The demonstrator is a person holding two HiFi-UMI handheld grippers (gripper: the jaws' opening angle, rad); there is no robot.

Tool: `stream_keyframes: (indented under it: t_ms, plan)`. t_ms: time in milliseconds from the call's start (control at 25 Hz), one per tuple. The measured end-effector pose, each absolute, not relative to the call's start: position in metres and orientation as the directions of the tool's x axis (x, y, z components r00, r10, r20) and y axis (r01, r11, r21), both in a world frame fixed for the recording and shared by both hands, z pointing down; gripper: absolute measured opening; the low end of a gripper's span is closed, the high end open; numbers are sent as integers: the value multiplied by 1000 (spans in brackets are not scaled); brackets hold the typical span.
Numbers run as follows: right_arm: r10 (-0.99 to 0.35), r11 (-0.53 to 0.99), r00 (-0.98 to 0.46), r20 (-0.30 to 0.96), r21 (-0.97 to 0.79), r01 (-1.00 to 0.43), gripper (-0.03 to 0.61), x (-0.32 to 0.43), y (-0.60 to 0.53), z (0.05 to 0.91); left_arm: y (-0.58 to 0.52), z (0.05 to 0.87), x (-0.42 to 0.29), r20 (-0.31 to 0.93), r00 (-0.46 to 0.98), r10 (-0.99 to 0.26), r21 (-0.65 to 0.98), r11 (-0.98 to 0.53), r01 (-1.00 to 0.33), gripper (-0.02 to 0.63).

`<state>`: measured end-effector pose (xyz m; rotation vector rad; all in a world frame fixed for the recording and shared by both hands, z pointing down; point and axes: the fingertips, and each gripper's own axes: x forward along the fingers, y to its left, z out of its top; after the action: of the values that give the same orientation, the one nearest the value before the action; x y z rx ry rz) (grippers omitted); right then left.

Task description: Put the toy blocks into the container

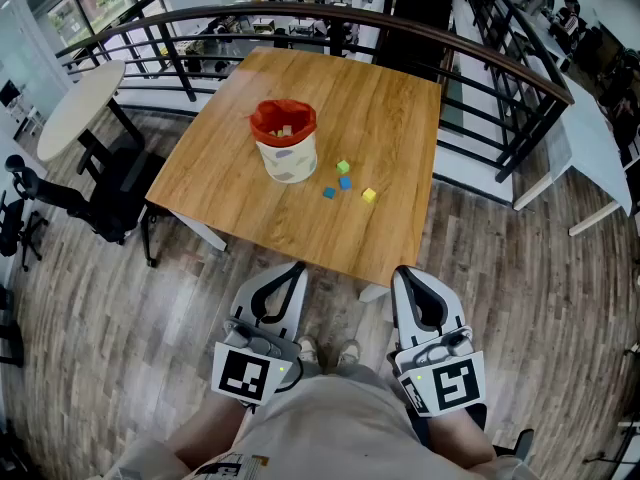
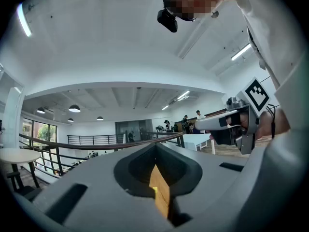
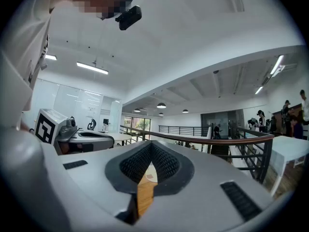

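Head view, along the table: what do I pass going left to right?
container → leftmost blue block → green block → yellow block. The second blue block lies level with the green one across the view, so it is left out.

The surface (image 1: 400, 108) fills the frame's middle. The container (image 1: 288, 163) stands on it, left of centre. To the container's lower right four blocks lie apart on the surface: the upper block (image 1: 343, 167), the middle block (image 1: 345, 182) just below it, the left block (image 1: 329, 193) and the right block (image 1: 368, 195). Below the surface's near edge, off it, the left tongs (image 1: 299, 266) and the right tongs (image 1: 401, 270) sit side by side.
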<state>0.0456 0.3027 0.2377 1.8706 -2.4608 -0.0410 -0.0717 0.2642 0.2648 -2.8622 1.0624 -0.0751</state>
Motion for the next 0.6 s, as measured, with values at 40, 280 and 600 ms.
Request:
stream_keyframes:
  t_ms: [40, 280, 600]
  plan:
    - [-964, 267, -266, 24, 51, -962, 18, 46, 302, 237, 264, 264, -72, 16, 755, -656, -96, -753, -651, 12]
    - [-963, 268, -268, 26, 44, -962, 18, 51, 303, 237, 264, 262, -69, 15, 751, -661, -84, -749, -657, 11]
    - [-964, 264, -264, 12, 16, -964, 18, 62, 303, 239, 267, 264, -59, 21, 752, -658, -85, -751, -655, 12]
